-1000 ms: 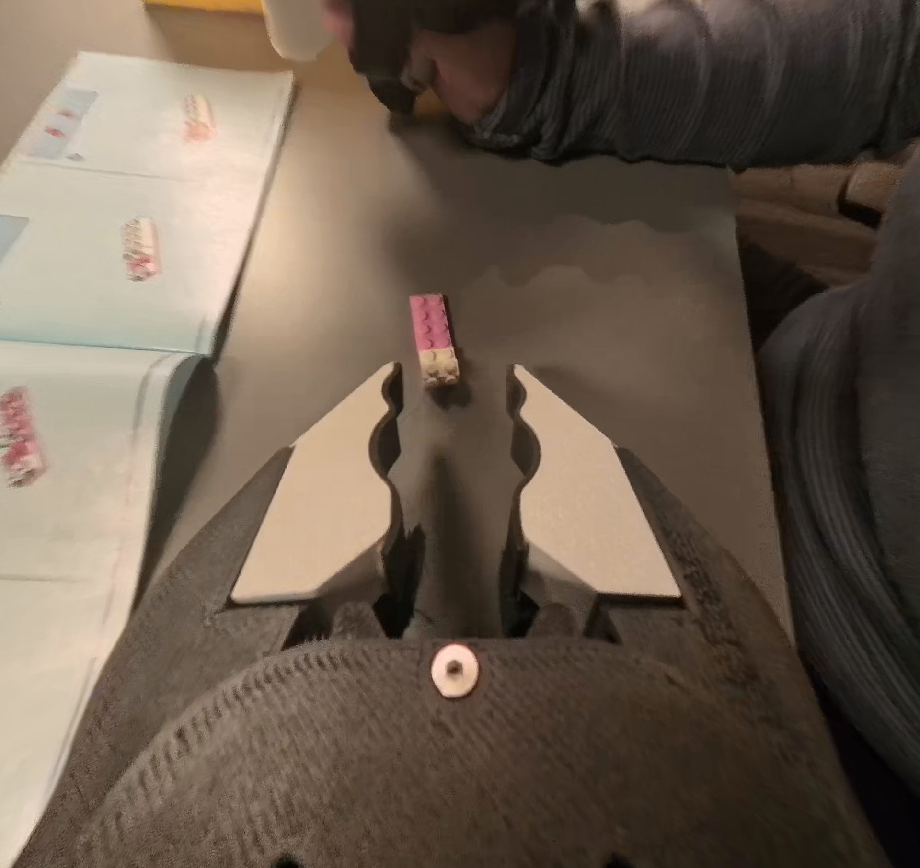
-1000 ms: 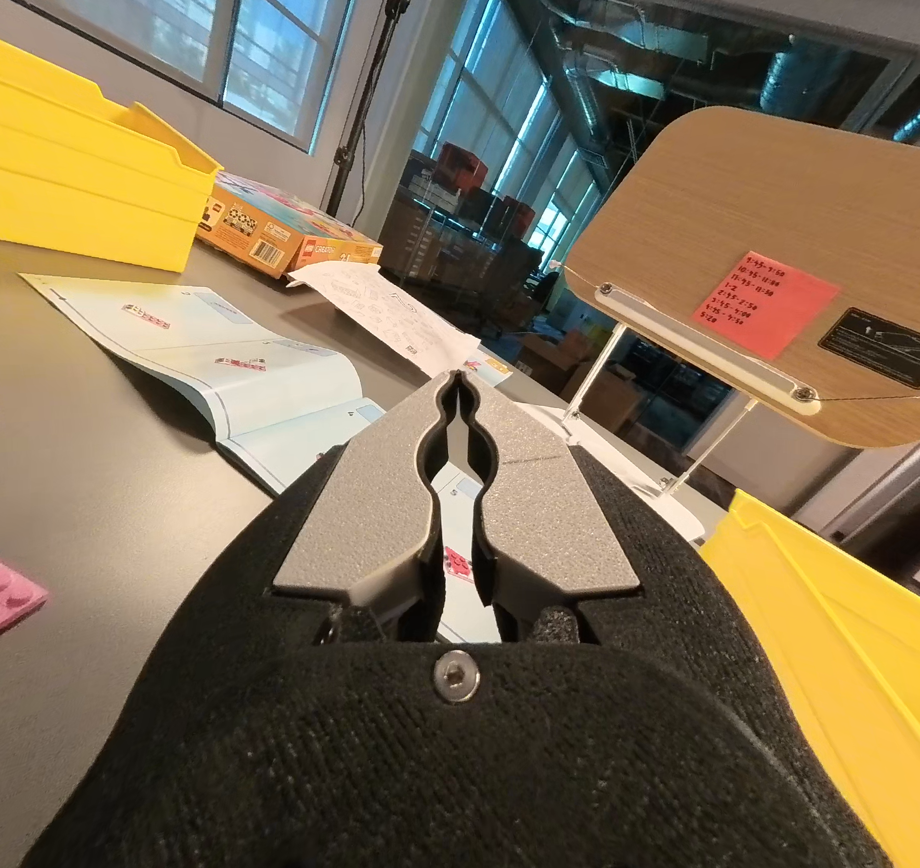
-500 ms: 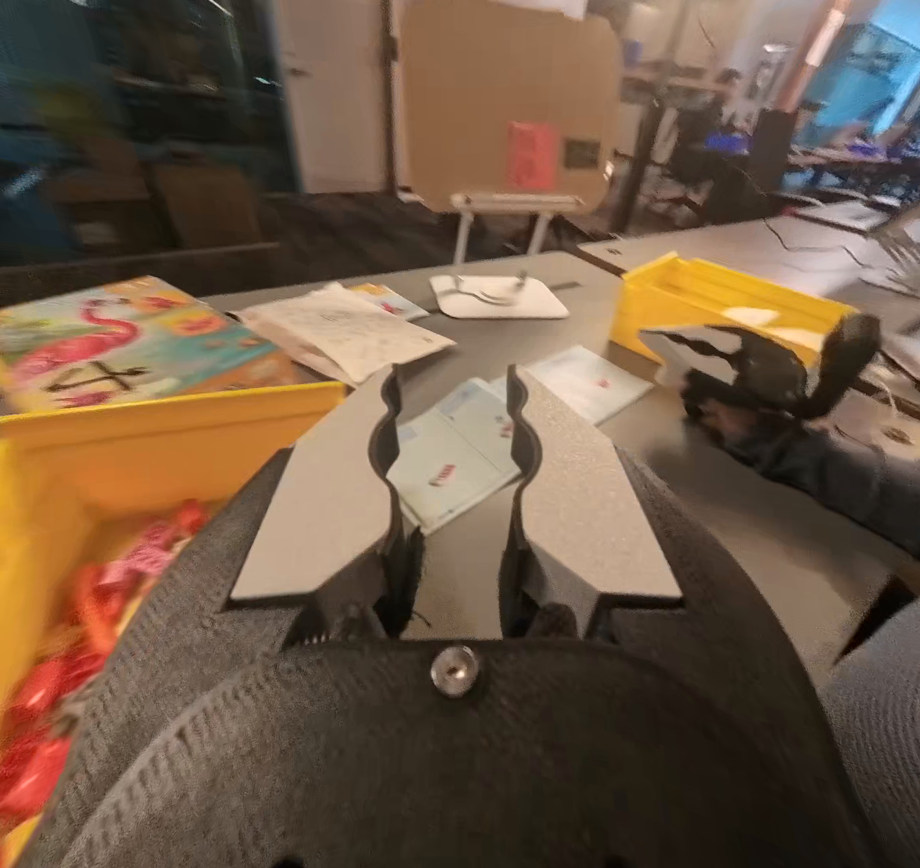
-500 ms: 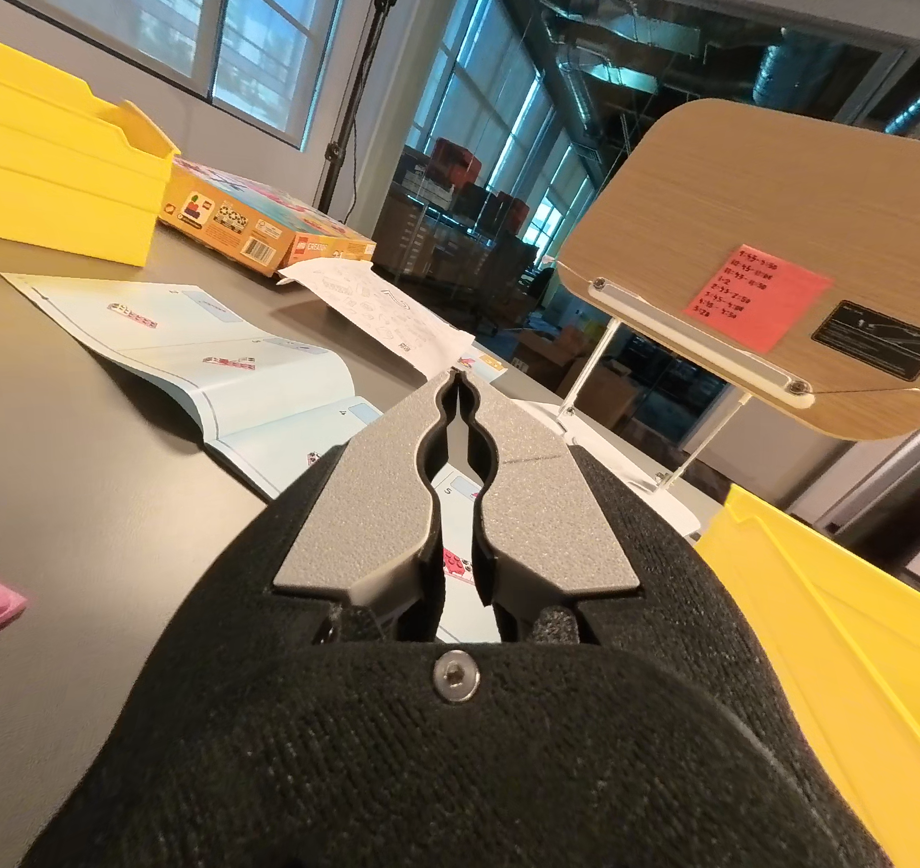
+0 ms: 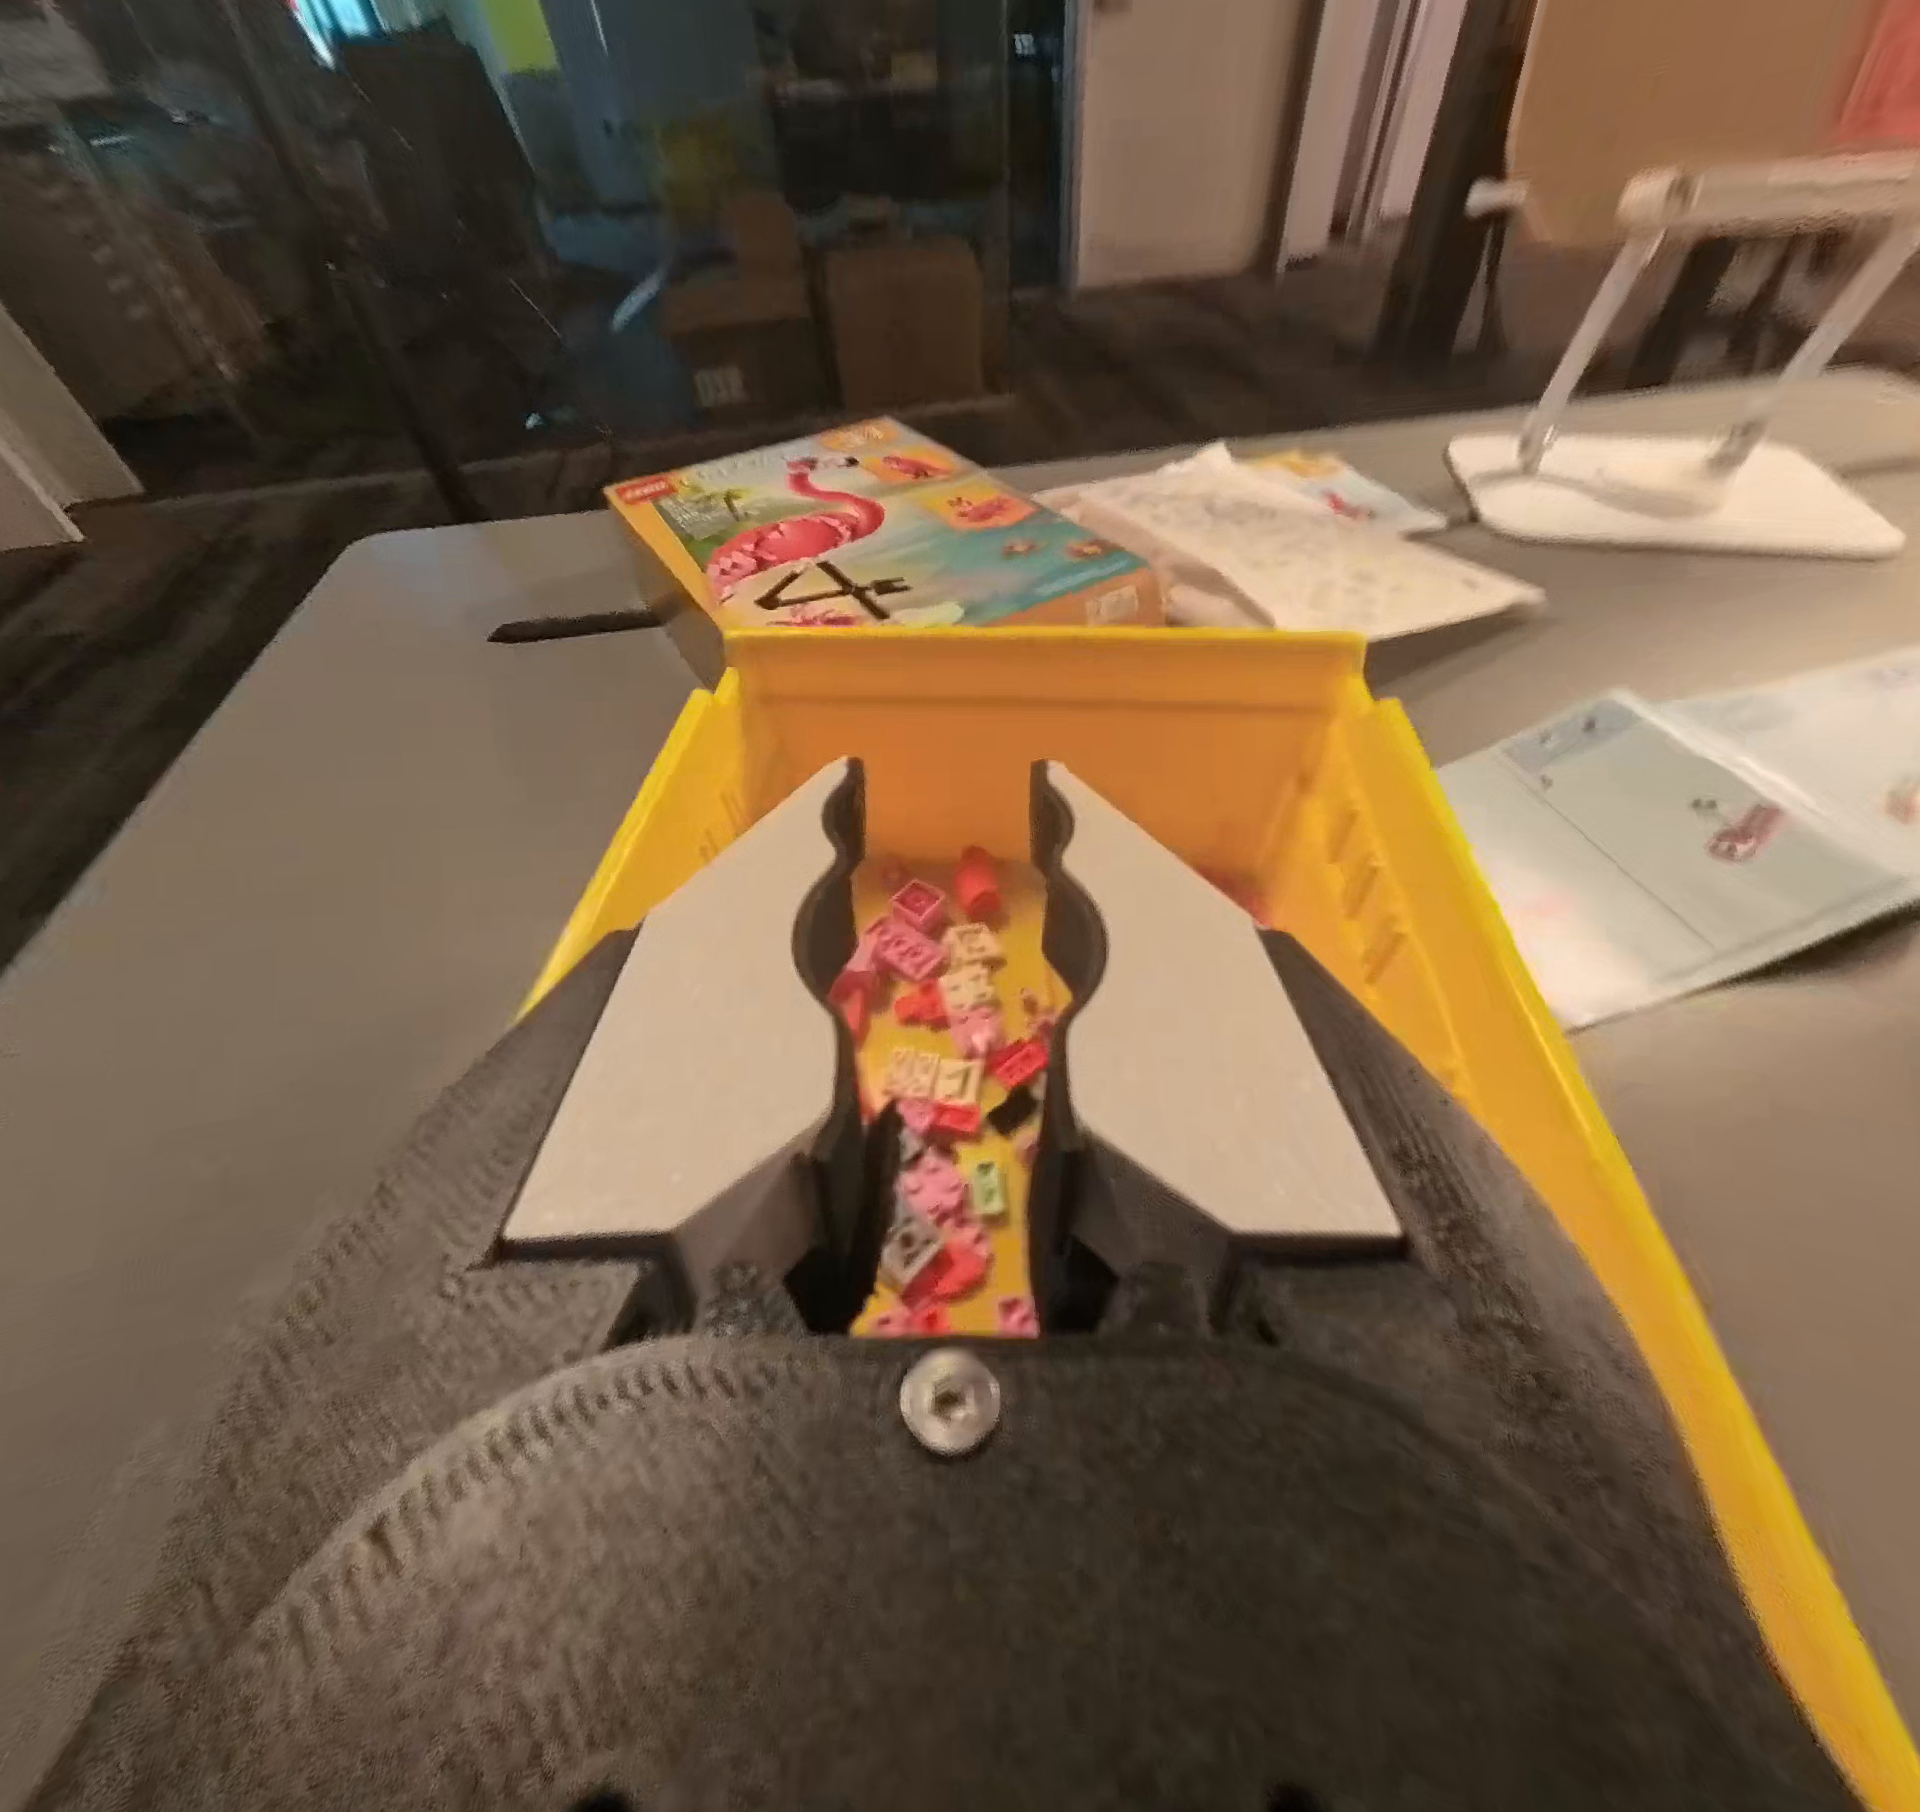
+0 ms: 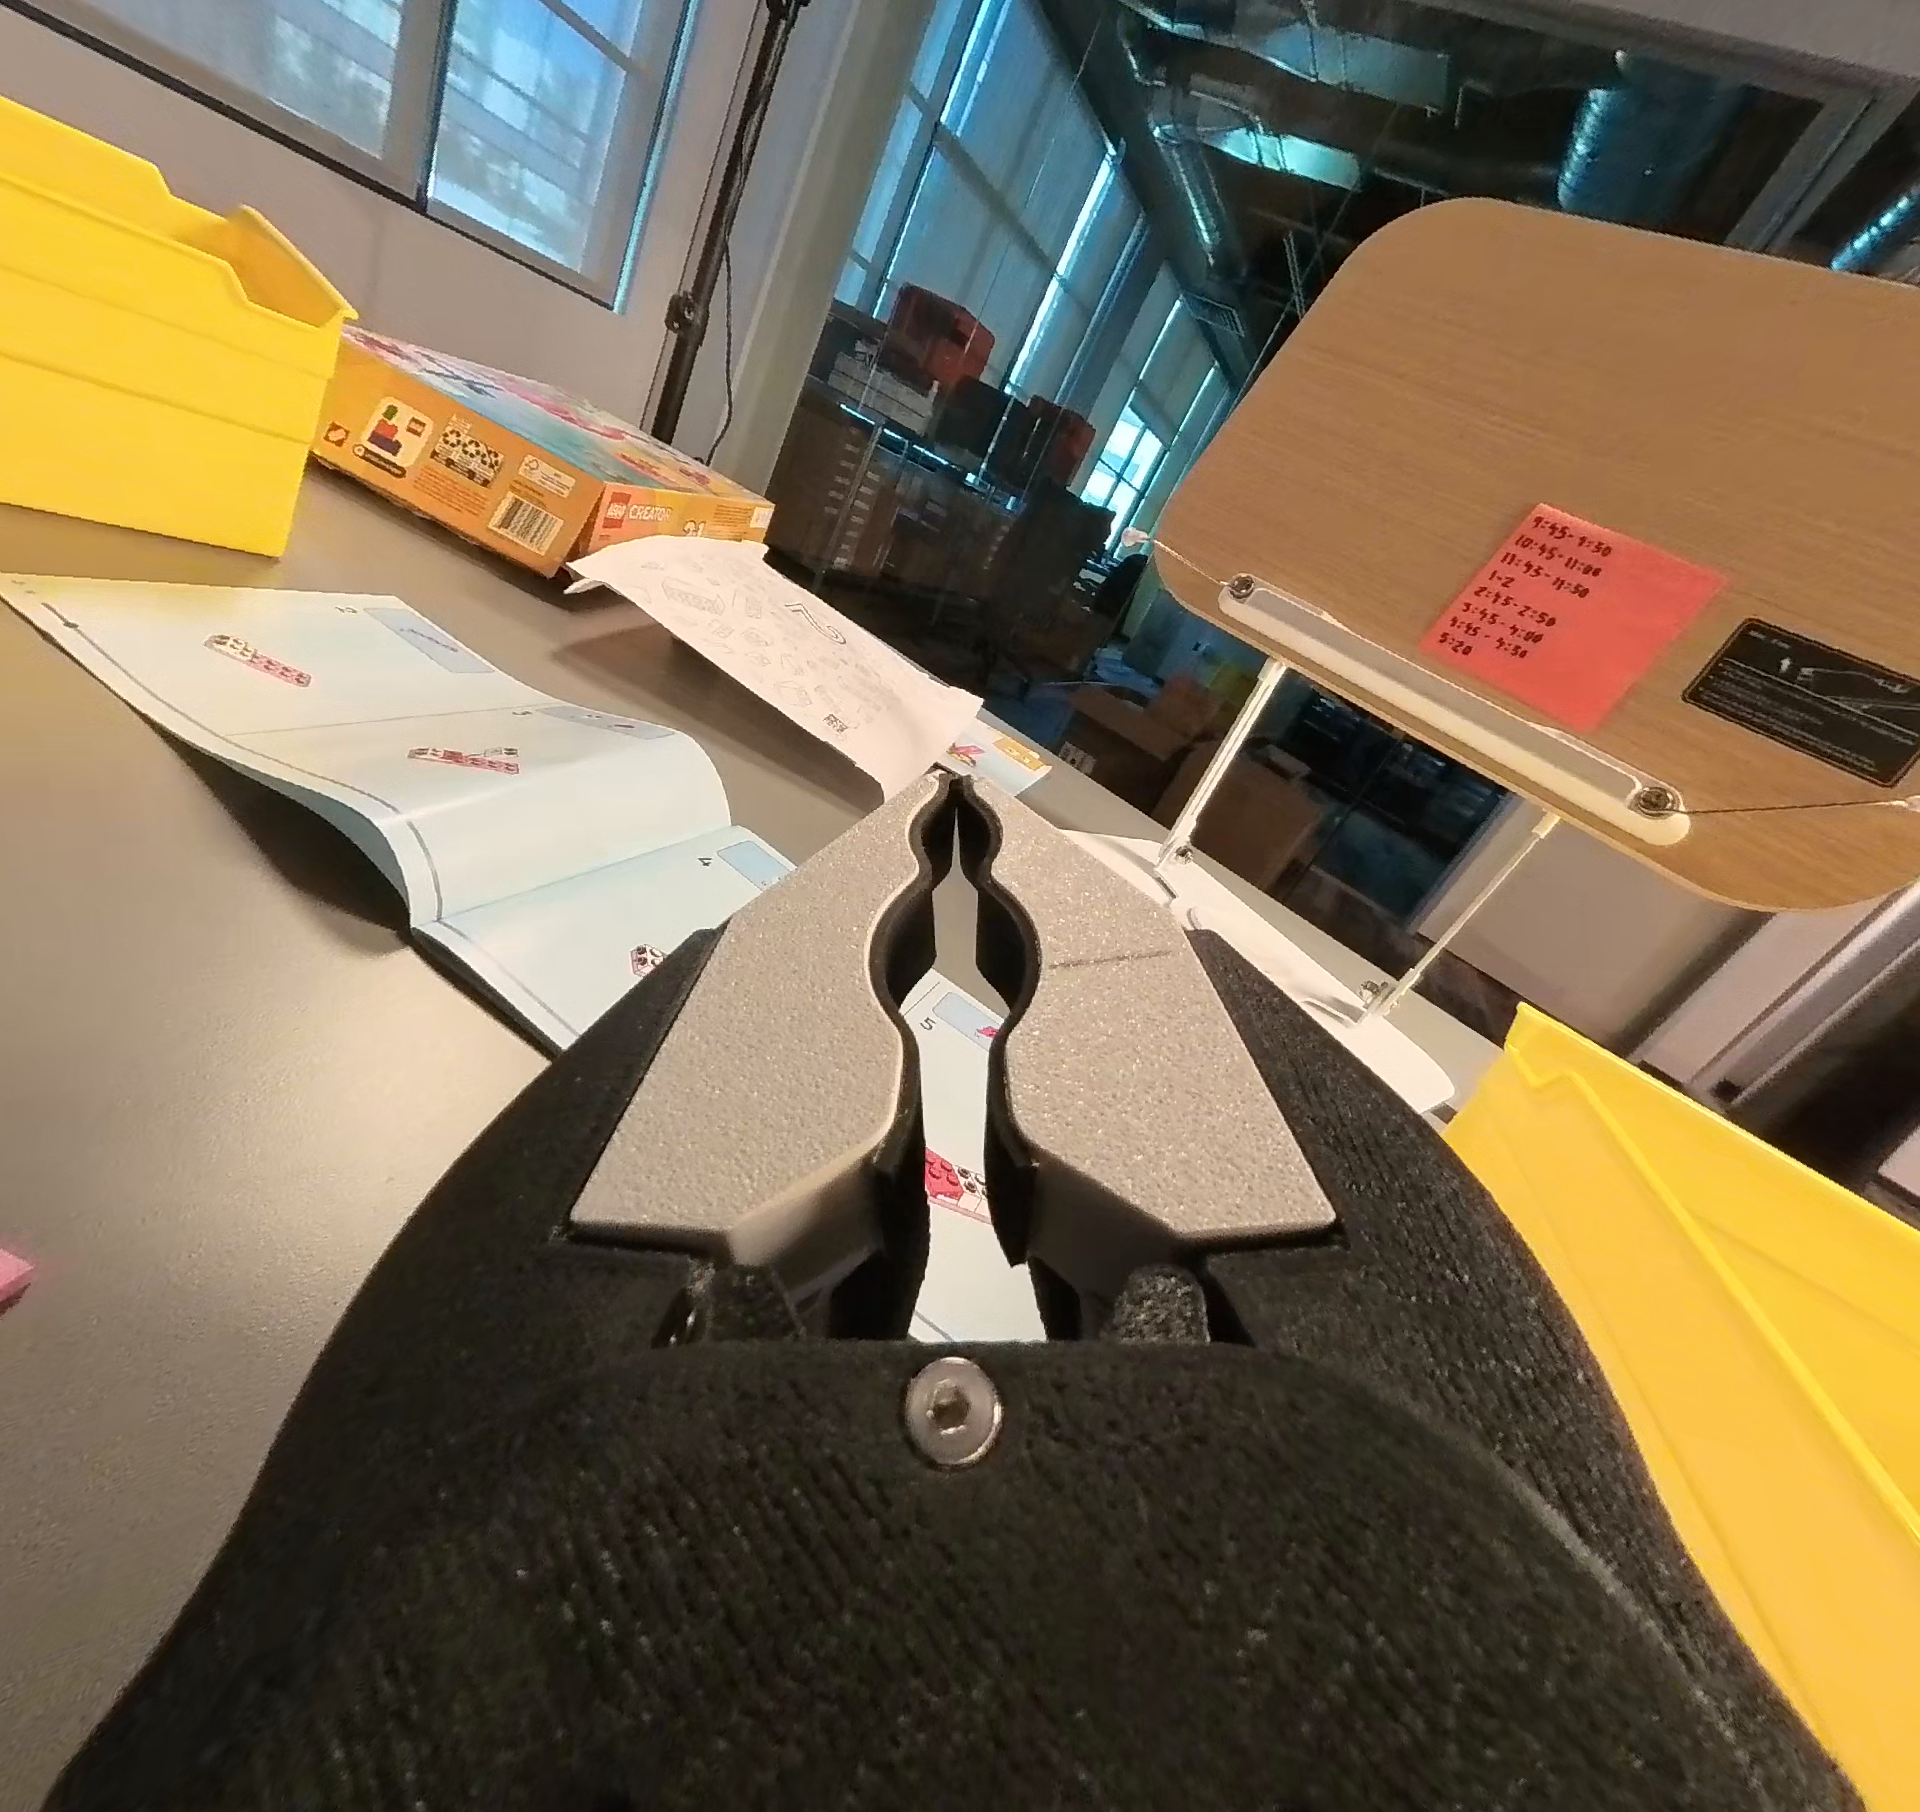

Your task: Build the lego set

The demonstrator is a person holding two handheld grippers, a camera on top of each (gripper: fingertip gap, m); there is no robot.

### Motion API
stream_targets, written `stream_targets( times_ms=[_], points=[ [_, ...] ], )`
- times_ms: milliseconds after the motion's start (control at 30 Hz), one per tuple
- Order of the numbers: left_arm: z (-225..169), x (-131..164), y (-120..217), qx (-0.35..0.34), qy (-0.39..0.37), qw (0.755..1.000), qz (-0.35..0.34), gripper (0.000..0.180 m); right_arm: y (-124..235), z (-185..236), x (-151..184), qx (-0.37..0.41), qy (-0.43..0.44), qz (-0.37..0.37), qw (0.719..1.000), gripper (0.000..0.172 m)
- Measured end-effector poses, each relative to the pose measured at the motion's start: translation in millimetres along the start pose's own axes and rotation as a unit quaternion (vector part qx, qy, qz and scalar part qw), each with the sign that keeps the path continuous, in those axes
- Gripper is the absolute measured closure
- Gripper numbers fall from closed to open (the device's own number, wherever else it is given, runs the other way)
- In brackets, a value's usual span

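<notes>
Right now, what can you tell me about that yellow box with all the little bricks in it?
The yellow plastic bin is an open-topped box with ribbed side walls, standing upright on the grey table. Small pink, red and cream toy bricks lie loose on its floor. The open left tool hangs over it, holding nothing. A colourful cardboard box sits just behind.

1. The left wrist view looks forward and down along its own fingers from just above a yellow bin, close over the small bricks inside, facing the table's far edge.
2. The right wrist view sits low, near the tabletop, tilted upward toward windows and ceiling, over an open booklet.
3. Both views share the toy box, the white printed sheet, the booklet and the wooden stand.
</notes>
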State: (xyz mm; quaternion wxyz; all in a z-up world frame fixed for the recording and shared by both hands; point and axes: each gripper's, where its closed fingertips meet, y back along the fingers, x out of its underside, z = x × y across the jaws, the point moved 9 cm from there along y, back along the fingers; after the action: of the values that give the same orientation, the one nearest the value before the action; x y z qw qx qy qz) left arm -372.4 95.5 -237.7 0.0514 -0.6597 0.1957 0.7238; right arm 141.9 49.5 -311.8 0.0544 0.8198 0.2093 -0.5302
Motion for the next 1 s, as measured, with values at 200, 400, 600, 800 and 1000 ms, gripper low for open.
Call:
stream_targets(
  times_ms=[200,400,600,800,1000],
  points=[
    [-14.3,19.0,-1.7,-0.012,0.076,0.994,-0.079,0.152,0.3,0.1,0.0,0.001,0.0,0.0,1.0,0.172],
    [-34.8,23.0,-9.4,0.018,0.124,0.989,-0.078,0.151,0.2,0.2,0.1,0.0,0.0,0.0,1.0,0.172],
    [-59.0,22.3,-20.0,0.044,0.1,0.992,-0.061,0.149,0.9,-0.5,-0.1,0.0,-0.004,-0.002,1.0,0.172],
    [-56.9,25.3,-21.3,0.048,0.126,0.989,-0.061,0.149,1.5,-1.5,-0.3,-0.004,-0.012,-0.006,1.0,0.172],
    [-54.9,26.5,-21.5,0.049,0.138,0.987,-0.062,0.15,2.2,-2.8,-0.4,-0.006,-0.019,-0.009,1.0,0.172]
  ],
)
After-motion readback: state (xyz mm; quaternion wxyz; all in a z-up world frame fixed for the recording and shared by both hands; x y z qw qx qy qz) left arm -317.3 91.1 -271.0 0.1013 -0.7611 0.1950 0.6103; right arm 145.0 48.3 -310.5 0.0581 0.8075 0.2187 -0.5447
